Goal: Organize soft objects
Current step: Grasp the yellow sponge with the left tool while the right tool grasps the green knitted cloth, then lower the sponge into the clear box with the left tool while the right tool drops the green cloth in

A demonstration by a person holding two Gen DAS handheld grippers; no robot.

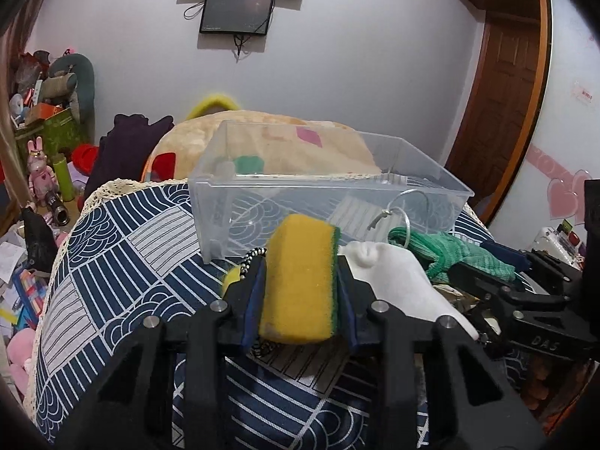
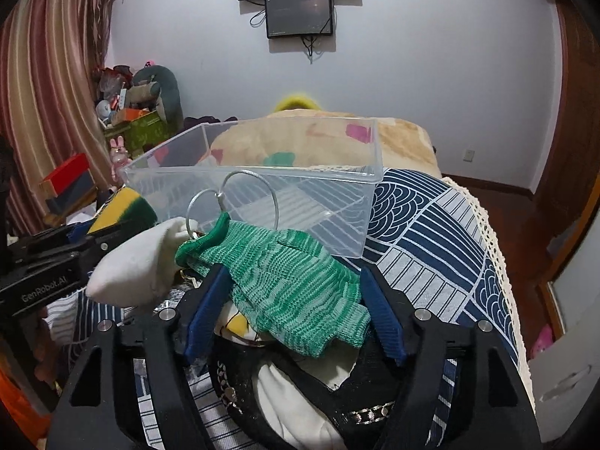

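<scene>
Two tongs we held, left gripper [image 1: 300, 281] squeezing yellow sponge [image 1: 300, 277], right gripper [image 2: 296, 300] spread wide around green knit glove [image 2: 285, 285], clear bin [image 2: 262, 195] just ahead.

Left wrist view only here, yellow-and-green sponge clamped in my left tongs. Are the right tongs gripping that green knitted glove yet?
Observer: No. The right tongs stand open, a blue pad on each side of the green knitted glove, not squeezing it.
Operator: What's underneath it?
Observer: A black fabric piece with a metal chain, and white cloth.
Operator: And my sponge, from there?
Observer: The yellow-and-green sponge in the left tongs is by the near left corner of the clear plastic bin, outside it.
</scene>
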